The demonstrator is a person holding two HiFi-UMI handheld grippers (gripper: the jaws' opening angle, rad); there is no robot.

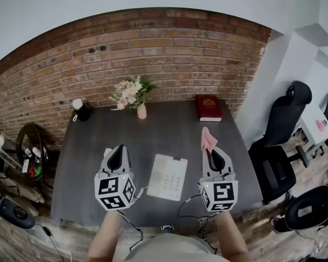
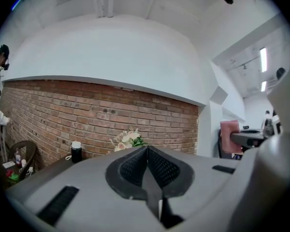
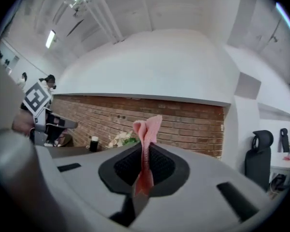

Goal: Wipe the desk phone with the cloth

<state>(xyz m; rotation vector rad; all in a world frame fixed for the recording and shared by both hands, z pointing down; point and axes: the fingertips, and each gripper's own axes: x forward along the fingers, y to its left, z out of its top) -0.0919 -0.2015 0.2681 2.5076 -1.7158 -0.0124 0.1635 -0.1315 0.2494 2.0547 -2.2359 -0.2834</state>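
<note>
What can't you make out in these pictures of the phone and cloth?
Desk phone: key labels too small, head view; outside both gripper views.
Cloth: lower end hidden in the shut right tool, right gripper view.
Red book: cover print too small, head view.

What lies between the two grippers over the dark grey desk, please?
The flat white desk phone lies between the left gripper and the right gripper holding the pink cloth, as the head view shows.
</note>
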